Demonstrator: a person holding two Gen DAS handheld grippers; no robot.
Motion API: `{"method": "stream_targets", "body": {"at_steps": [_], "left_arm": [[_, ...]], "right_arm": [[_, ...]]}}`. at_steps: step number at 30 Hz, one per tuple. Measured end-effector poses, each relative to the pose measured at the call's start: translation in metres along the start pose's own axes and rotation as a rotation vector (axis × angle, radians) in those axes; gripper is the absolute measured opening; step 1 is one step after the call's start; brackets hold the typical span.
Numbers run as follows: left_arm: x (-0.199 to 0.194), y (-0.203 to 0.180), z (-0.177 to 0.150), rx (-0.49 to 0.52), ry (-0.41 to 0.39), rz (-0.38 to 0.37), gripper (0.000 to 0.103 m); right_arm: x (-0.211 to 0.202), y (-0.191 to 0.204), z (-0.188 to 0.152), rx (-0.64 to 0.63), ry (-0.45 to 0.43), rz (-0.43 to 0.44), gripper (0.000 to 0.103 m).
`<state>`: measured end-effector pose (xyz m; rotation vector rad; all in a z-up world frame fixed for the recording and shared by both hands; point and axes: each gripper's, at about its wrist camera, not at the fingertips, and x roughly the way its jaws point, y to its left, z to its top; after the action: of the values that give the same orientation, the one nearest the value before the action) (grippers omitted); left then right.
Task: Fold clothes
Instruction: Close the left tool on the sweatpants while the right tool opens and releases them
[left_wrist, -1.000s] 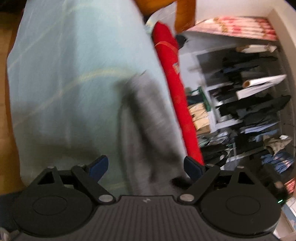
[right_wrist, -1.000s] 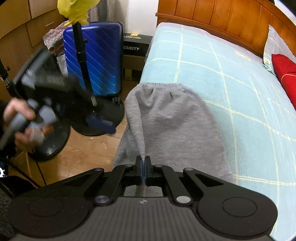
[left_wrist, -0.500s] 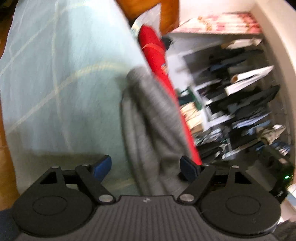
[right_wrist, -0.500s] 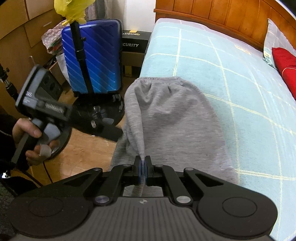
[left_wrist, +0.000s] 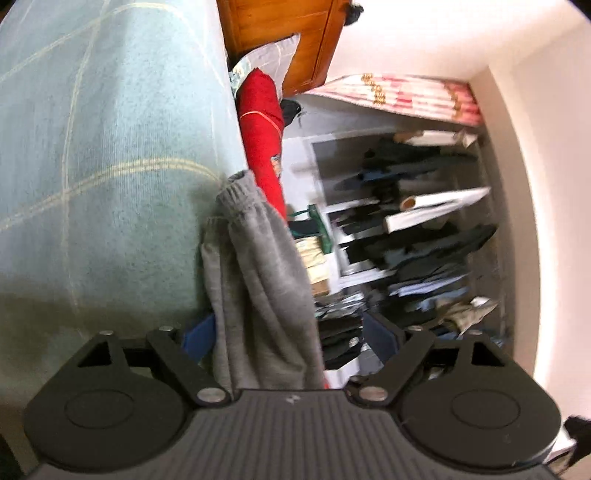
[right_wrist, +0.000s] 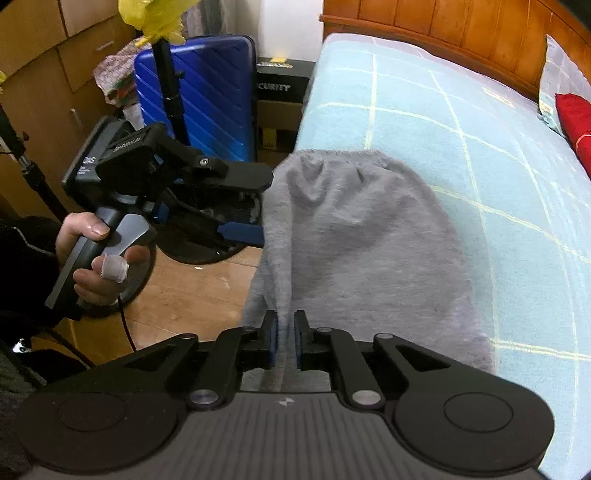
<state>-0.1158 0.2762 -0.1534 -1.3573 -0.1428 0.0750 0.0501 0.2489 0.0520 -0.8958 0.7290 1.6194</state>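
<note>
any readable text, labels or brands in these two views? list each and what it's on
"CURITY", first letters hidden: black box behind the blue suitcase.
Print above it on that box: too blurred.
White lettering on the left tongs body: too blurred.
Patch on the red pillow: unreadable.

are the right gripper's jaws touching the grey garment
Apart. In the right wrist view the right gripper has its jaws opening, and the grey garment's fold hangs between them with a sliver of gap on each side.

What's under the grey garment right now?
The grey garment lies on the light blue bedspread, its near side hanging over the bed's edge above the wooden floor. Anything beneath the cloth is hidden.
</note>
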Motion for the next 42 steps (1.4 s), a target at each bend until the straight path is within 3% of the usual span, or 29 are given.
{"method": "stream_targets", "body": {"at_steps": [1,7,10,13,17,19,23,30,35,40,42], "left_arm": [[0.000,-0.003,0.000,-0.004,-0.004,-0.020,0.084],[0.007,-0.019,0.006,0.020,0.012,-0.087,0.085],[0.014,-0.022,0.008,0.008,0.017,-0.119,0.085],[0.019,-0.025,0.010,0.012,0.026,-0.123,0.085],[0.022,-0.030,0.012,0.038,0.041,-0.107,0.086],[0.020,-0.032,0.012,0.066,0.048,-0.079,0.087],[0.019,-0.029,0.014,0.086,0.055,0.021,0.087],[0.053,-0.015,0.032,0.062,0.098,0.016,0.090],[0.070,-0.008,0.045,0.084,0.151,0.051,0.090],[0.076,-0.001,0.053,0.095,0.198,0.077,0.089],[0.077,-0.004,0.053,0.105,0.207,0.115,0.079]], "right_arm": [[0.000,0.002,0.001,-0.003,-0.002,0.002,0.023],[0.006,0.018,0.007,-0.058,-0.014,0.007,0.049],[0.014,0.030,0.010,-0.113,-0.011,-0.055,0.061],[0.023,0.044,0.013,-0.154,-0.007,-0.108,0.065],[0.034,0.060,0.012,-0.232,0.006,-0.226,0.060],[0.035,0.061,0.012,-0.238,0.002,-0.264,0.024],[0.026,0.054,0.015,-0.196,-0.023,-0.227,0.014],[0.024,0.050,0.018,-0.155,-0.050,-0.181,0.014],[0.012,0.048,0.016,-0.138,-0.073,-0.139,0.020],[-0.008,0.031,0.004,-0.065,-0.087,-0.161,0.026],[-0.017,0.023,-0.004,-0.005,-0.096,-0.176,0.032]]}}
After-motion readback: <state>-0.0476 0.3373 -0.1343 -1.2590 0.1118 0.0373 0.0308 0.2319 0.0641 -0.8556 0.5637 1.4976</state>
